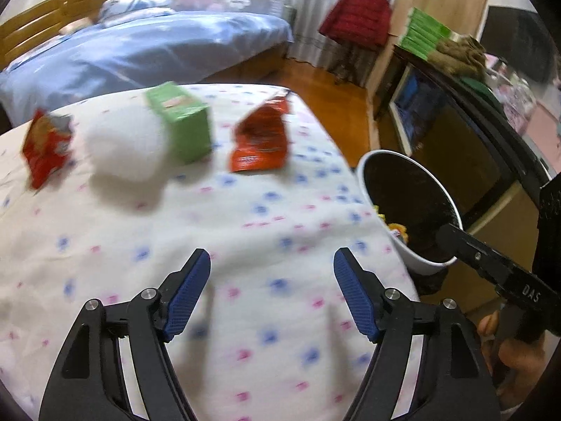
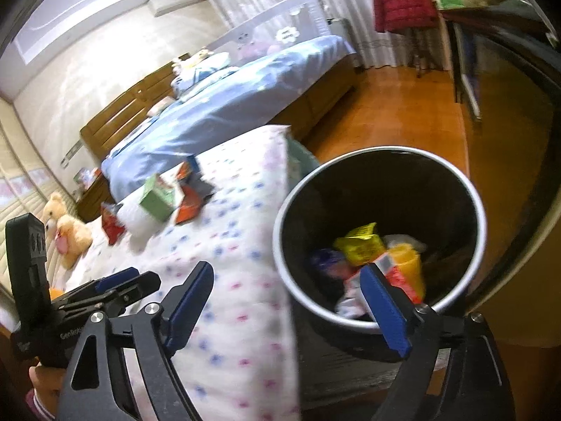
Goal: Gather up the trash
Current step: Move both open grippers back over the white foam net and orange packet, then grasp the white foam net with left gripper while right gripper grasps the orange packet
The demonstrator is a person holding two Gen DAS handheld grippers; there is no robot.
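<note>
On the flower-print bedspread [image 1: 245, 210] lie a red snack bag [image 1: 47, 147], a white tissue wad [image 1: 126, 151], a green box [image 1: 182, 122] and an orange-red wrapper [image 1: 261, 140]. My left gripper [image 1: 271, 291] is open and empty, hovering over the bedspread short of them. A round bin [image 2: 380, 235] stands beside the bed with wrappers [image 2: 371, 263] inside; it also shows in the left wrist view [image 1: 410, 210]. My right gripper [image 2: 294, 301] is open and empty, just above the bin's near rim. The left gripper [image 2: 115, 287] shows at the left of the right wrist view.
A second bed with blue bedding [image 1: 147, 49] lies beyond. A red jacket [image 1: 357, 17] hangs on a stand. A dark cabinet [image 1: 455, 112] with green boxes [image 1: 424, 31] stands at right on the wood floor [image 2: 403, 112]. Plush toys [image 2: 66, 231] sit far left.
</note>
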